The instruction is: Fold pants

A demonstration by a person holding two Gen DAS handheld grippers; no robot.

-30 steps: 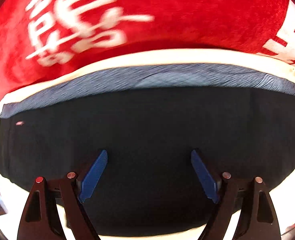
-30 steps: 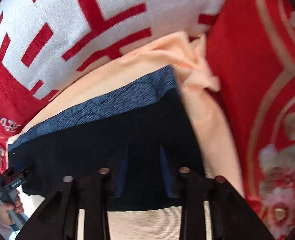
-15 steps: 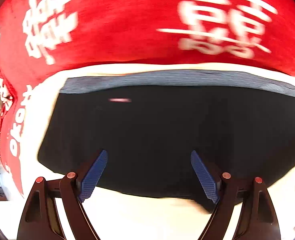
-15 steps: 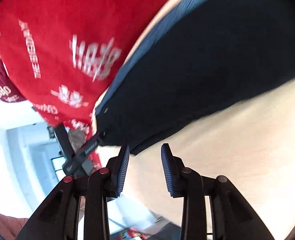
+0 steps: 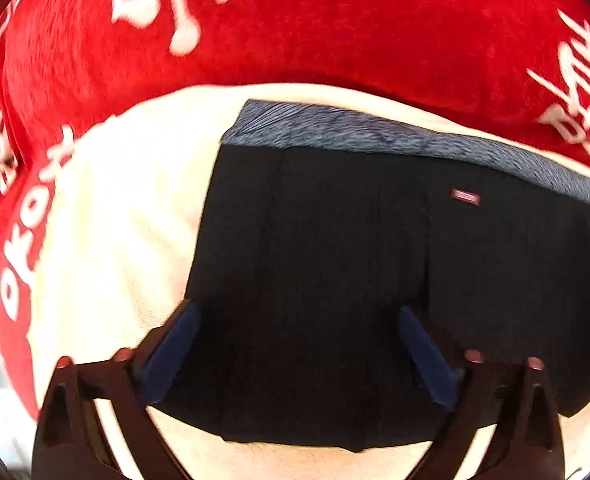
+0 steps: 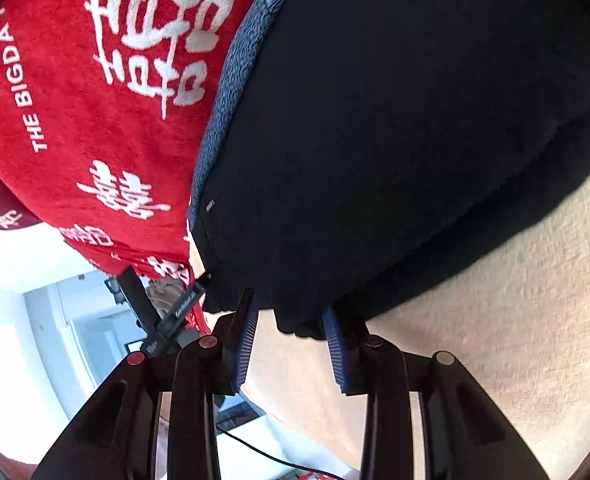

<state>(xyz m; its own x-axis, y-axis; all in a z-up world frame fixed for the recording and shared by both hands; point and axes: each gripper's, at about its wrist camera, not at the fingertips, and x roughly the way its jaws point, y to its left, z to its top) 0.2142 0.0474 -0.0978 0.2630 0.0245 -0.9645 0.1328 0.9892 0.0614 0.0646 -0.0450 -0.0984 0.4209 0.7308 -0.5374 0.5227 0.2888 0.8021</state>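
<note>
The black pants (image 5: 335,280) lie folded on a cream sheet (image 5: 127,208), with a grey-blue waistband (image 5: 375,132) along the far edge and a small red label (image 5: 464,197). My left gripper (image 5: 295,344) is open and empty, its blue pads spread wide just over the near part of the pants. In the right wrist view the pants (image 6: 395,120) fill the upper right. My right gripper (image 6: 291,316) is open with a narrow gap, and the near corner of the pants lies between its fingertips.
A red blanket with white characters (image 5: 295,32) lies beyond the sheet and shows in the right wrist view (image 6: 95,100). The cream sheet (image 6: 515,340) extends to the right of the right gripper. The left gripper's body (image 6: 159,312) shows at the bed edge.
The left view has shifted so the pants' left edge sits nearer the middle and the gripper is lower over them. The right gripper has closed in on the pants' near corner.
</note>
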